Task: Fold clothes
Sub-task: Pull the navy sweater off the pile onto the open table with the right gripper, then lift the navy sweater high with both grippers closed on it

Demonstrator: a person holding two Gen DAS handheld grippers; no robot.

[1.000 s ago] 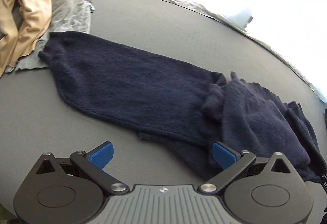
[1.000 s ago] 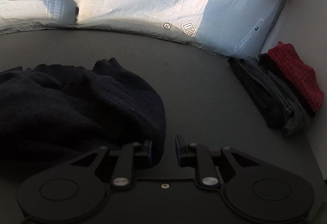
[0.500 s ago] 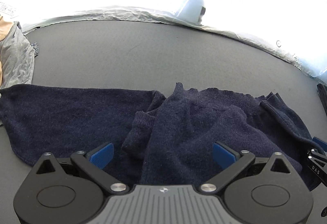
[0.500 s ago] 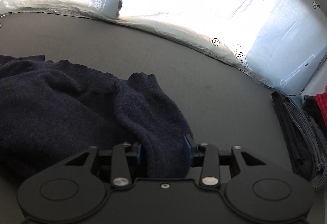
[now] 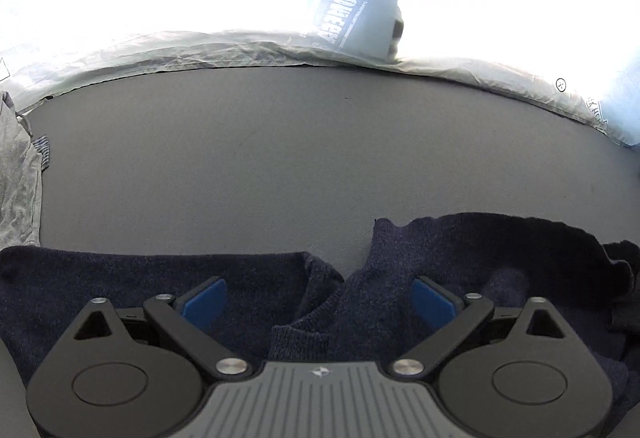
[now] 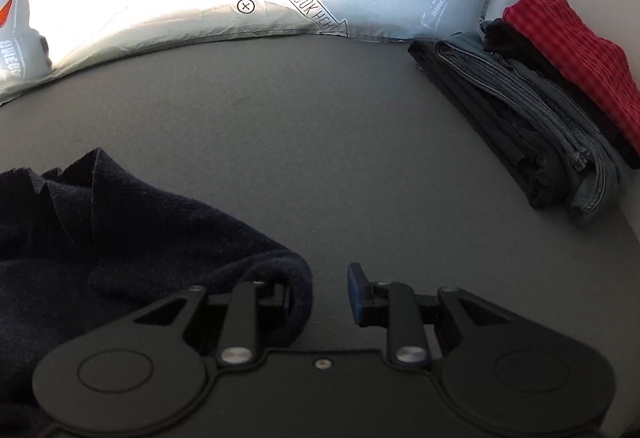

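A navy knit sweater lies crumpled on the grey mat, spread under my left gripper. That gripper hangs open over a rumpled fold, its blue pads wide apart with nothing pinched. In the right wrist view the sweater fills the lower left. My right gripper is opening. A rolled edge of the knit rests against its left finger, and the right pad stands clear of the cloth.
A folded stack sits at the mat's right edge: dark jeans with a red checked garment on top. A grey garment lies at the far left. A pale printed sheet borders the mat's far side.
The right jaws have spread and let go of the sweater fold they pinched. Both views have swung sideways. The left gripper now sits over the sweater's middle.
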